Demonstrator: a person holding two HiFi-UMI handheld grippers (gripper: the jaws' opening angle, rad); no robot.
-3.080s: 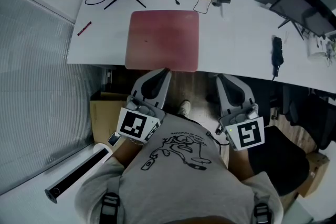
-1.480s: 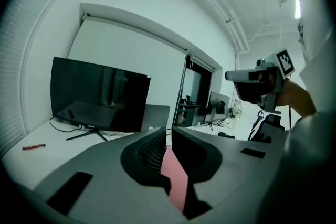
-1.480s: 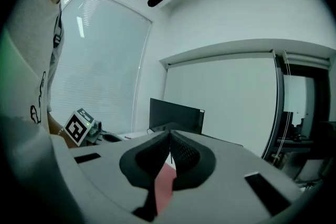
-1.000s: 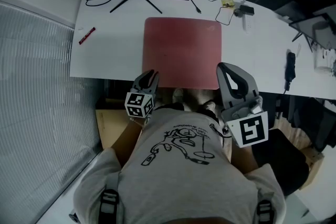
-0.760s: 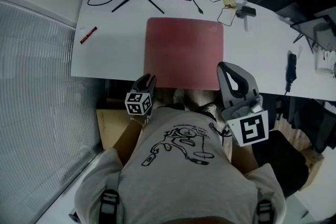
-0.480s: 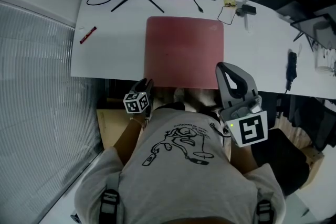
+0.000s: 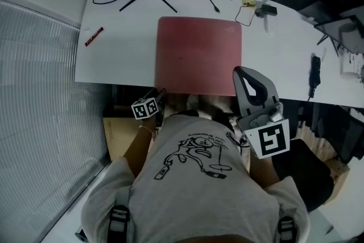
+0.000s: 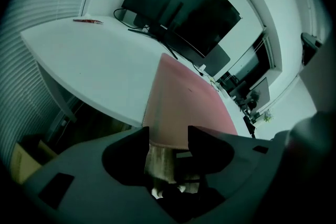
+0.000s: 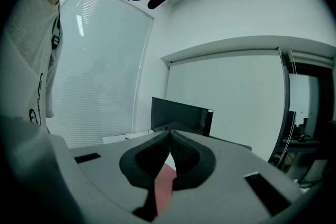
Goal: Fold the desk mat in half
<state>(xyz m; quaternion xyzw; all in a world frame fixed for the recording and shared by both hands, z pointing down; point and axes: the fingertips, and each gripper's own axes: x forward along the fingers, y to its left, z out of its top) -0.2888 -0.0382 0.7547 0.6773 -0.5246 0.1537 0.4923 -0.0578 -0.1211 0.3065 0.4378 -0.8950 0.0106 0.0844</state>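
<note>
**Desk mat (image 7: 199,54) flat, left gripper (image 8: 168,134) spread wide at its near edge**

Unfolded on white desk (image 7: 119,60), near edge jutting just past the desk's front. Bare desktop to the left as far as a red pen (image 7: 94,37); monitor stand (image 7: 147,4) just behind. Below that near edge, jaws just opened wide, mat edge showing in the gap, pads not pressing it. Beside it, right gripper (image 9: 170,136) held level, tips pressed together, nothing between.
</note>
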